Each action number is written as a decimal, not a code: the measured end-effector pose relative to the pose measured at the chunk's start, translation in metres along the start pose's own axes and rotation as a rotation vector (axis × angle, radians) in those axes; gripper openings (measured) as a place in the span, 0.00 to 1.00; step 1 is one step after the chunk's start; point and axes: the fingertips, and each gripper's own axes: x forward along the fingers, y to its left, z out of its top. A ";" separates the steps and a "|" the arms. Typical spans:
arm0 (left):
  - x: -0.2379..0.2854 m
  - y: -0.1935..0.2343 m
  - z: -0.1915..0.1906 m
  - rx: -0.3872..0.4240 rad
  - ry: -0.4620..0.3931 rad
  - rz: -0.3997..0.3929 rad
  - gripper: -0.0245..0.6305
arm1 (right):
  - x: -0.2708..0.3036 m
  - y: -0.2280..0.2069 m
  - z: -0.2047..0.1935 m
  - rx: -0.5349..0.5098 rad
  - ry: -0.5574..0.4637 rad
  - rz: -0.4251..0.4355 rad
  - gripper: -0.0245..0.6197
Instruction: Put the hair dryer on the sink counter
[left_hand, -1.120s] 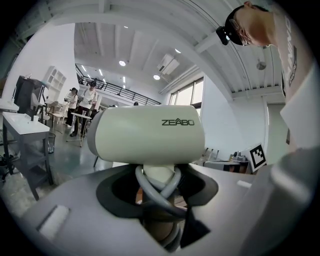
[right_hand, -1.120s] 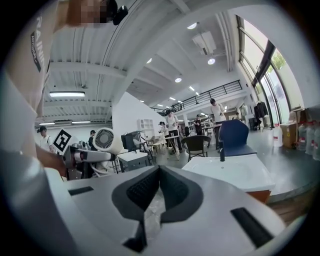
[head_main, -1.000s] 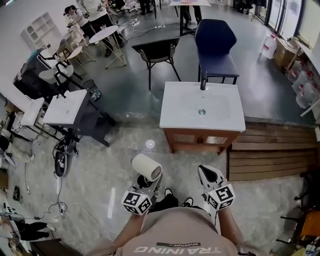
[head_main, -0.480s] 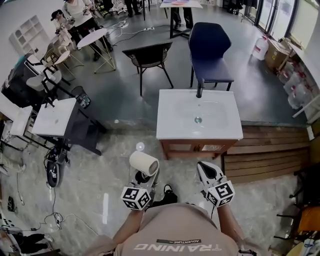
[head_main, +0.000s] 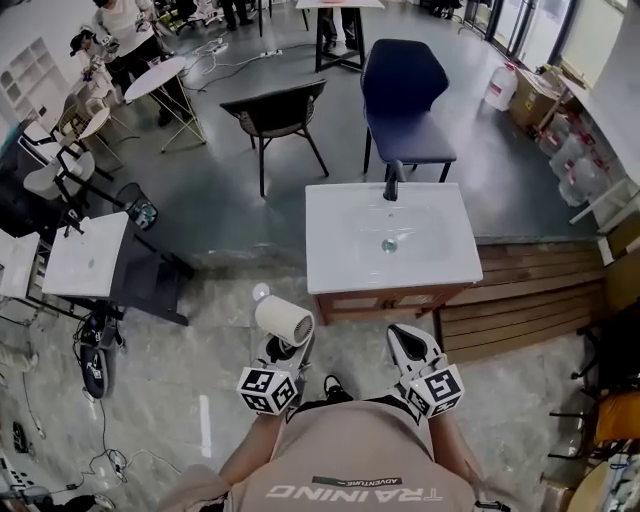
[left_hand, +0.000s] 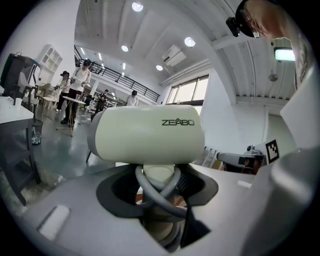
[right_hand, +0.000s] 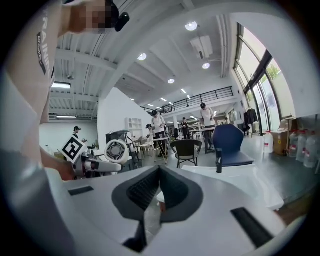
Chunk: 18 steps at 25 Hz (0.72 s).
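A cream hair dryer (head_main: 284, 322) with a round barrel is held upright in front of the person's body. My left gripper (head_main: 285, 350) is shut on its handle. In the left gripper view the barrel (left_hand: 150, 135) fills the middle, and the handle with grey cord wound round it sits between the jaws of the left gripper (left_hand: 157, 187). The white sink counter (head_main: 340, 250) with a dark faucet (head_main: 391, 180) stands on a wooden cabinet just ahead, apart from both grippers. My right gripper (head_main: 408, 345) is shut with nothing in it, and the right gripper view shows its jaws (right_hand: 159, 170) closed together.
Behind the sink stand a blue chair (head_main: 405, 95) and a black chair (head_main: 272, 115). A second white counter (head_main: 85, 255) is at the left. Wooden planks (head_main: 520, 300) lie right of the sink. People stand at the far left by a round table (head_main: 160, 75).
The person has stepped toward the sink, which now lies nearer the grippers. The hair dryer stays in the left gripper; both grippers keep their pose.
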 end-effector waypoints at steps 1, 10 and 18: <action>0.005 0.005 0.001 0.006 0.003 -0.008 0.37 | 0.003 -0.001 0.000 0.000 -0.004 -0.011 0.05; 0.031 0.018 0.008 0.009 0.042 -0.063 0.37 | 0.019 -0.022 0.003 0.049 -0.003 -0.087 0.05; 0.057 0.027 0.007 -0.011 0.078 -0.033 0.37 | 0.040 -0.050 -0.005 0.084 0.030 -0.069 0.05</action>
